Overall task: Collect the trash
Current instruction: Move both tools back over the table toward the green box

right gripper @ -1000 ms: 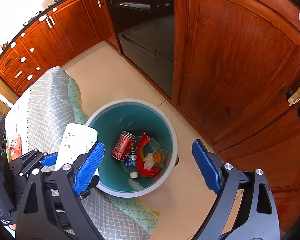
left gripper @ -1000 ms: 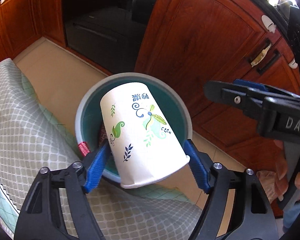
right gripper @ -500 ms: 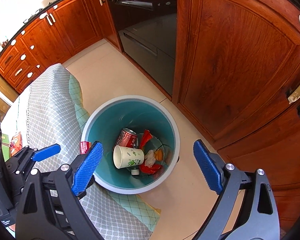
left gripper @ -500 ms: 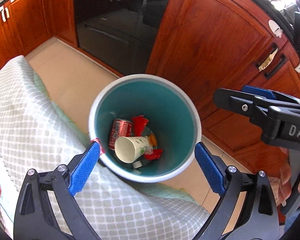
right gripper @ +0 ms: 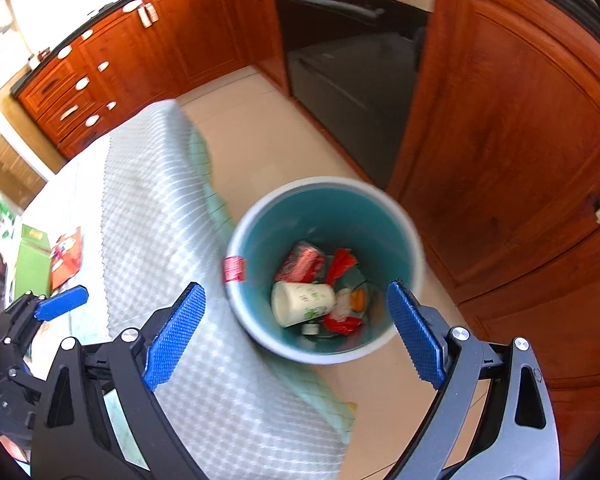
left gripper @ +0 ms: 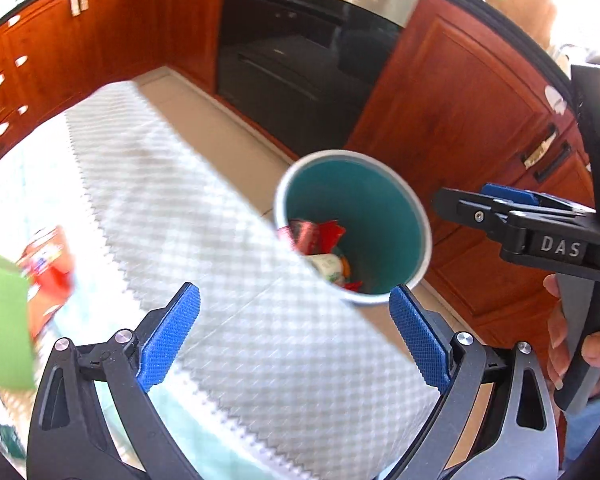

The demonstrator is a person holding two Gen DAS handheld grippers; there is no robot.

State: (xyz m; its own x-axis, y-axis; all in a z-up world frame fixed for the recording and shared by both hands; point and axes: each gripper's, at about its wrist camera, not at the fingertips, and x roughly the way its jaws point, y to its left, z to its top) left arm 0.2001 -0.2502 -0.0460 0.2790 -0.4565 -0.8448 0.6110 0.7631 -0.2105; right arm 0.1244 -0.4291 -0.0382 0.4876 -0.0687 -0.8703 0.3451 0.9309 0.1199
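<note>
paper cup (right gripper: pixel 302 303) inside teal bin (right gripper: pixel 410 248)

Red-brown wood cabinets (right gripper: pixel 500 152) flank black oven (right gripper: pixel 340 60); beige tile floor (right gripper: pixel 260 140) before oven; bright daylight far left.

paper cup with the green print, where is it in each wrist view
Left wrist: paper cup right of centre, half hidden behind the tablecloth edge, low inside the teal bin.
Right wrist: paper cup lower centre, lying on its side in the bin.
Shared landmark: the red can just above it.
</note>
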